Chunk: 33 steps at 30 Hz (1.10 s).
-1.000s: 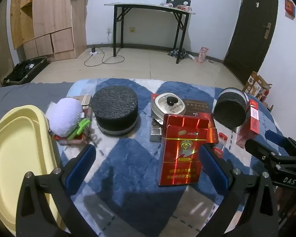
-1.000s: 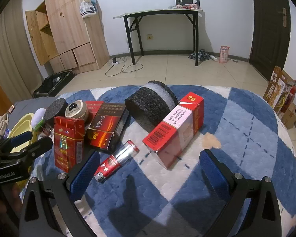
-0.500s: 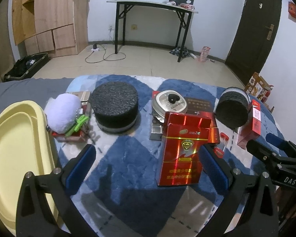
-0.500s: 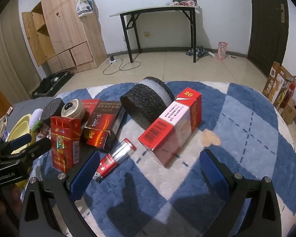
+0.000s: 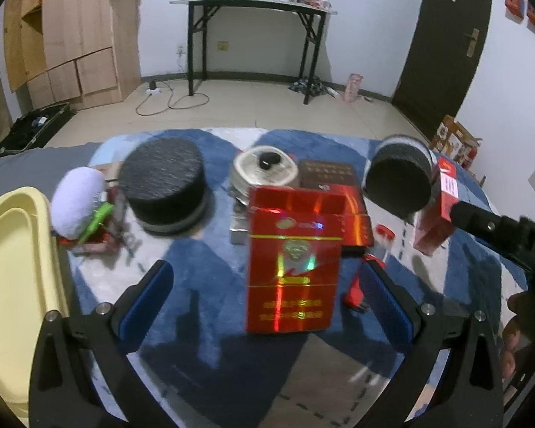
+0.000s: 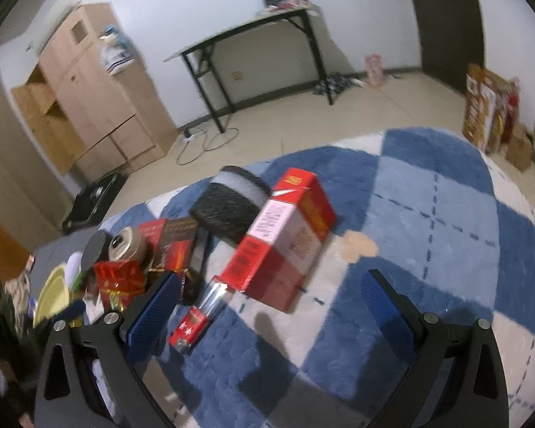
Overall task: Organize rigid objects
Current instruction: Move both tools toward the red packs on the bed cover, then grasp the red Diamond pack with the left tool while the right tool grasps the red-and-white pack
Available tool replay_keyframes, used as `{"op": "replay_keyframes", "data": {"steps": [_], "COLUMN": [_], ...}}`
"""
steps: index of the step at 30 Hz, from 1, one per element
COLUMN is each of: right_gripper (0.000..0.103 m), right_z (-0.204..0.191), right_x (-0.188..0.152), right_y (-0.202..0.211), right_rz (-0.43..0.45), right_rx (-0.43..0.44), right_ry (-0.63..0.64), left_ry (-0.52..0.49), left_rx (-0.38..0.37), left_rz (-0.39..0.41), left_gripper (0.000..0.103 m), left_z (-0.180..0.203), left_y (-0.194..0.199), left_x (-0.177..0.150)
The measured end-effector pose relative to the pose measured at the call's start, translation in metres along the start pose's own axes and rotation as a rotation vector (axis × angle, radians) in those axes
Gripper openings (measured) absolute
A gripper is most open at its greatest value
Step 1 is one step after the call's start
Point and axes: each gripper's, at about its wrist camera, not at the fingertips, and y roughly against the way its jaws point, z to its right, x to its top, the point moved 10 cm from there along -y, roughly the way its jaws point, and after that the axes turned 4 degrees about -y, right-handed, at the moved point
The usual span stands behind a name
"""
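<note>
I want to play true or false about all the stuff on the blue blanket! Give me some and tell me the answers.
1. The shiny red box stands upright in front of the left gripper. True.
2. The left gripper is squeezing that box. False: it is open, and its fingers stand apart from the box.
3. The yellow tray is full of boxes. False: the part in view holds nothing.
4. A black foam cylinder leans against the long red and white box. True.
5. The right gripper holds the small red tube. False: it is open and holds nothing.
</note>
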Motion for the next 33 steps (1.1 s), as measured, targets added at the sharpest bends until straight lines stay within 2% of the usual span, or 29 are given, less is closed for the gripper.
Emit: {"op": "replay_keyframes", "data": {"steps": [10, 33], "right_gripper": [0.103, 0.103], "right_z": [-0.005, -0.011], "right_x": [-0.003, -0.005], "right_y": [-0.008, -0.02], "right_rz": [-0.036, -0.047], "right_rx": [-0.023, -0.05], "right_ry": [0.015, 0.042], "left_ry": [-0.005, 0.025], "left_rx": [0.002, -0.01], "left_rz": [0.001, -0.005], "left_gripper": [0.103, 0.103], "left_z": [0.004, 0.001], "left_y": [0.0, -0.007], "left_x": [0.0, -0.003]}}
